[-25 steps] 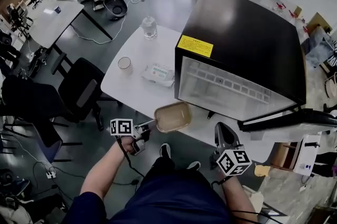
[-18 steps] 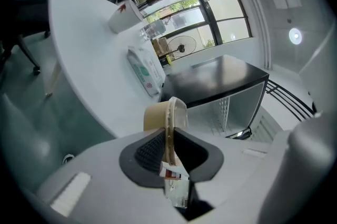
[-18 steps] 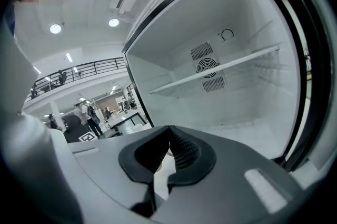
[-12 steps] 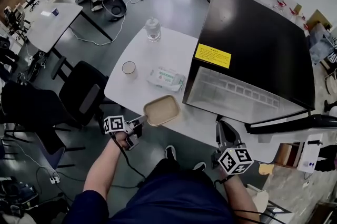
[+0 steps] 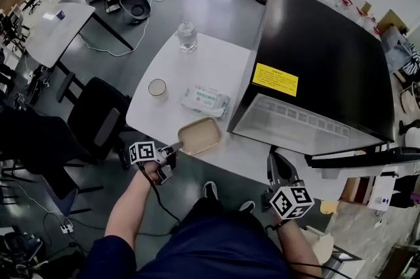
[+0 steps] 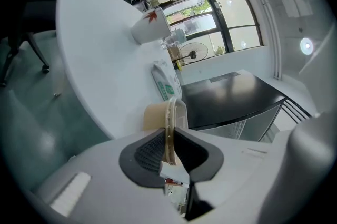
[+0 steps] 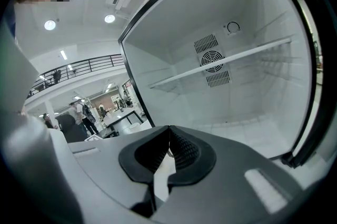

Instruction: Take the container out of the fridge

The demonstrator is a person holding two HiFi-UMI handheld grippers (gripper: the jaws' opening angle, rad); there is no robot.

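Head view: left gripper [image 5: 176, 148], fingers pinched on the rim of the container [image 5: 199, 135], presumably to carry it level, holds it over the near edge of the surface [image 5: 210, 67], outside the open fridge [image 5: 328, 61]; right gripper [image 5: 276, 159] waits with fingers closed on nothing.

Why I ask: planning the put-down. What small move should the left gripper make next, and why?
Probably lower the container onto the table and open the jaws. The left gripper grips its rim; it is outside the fridge, over the table's near edge beside the wipes. Whether it already rests there I cannot tell.
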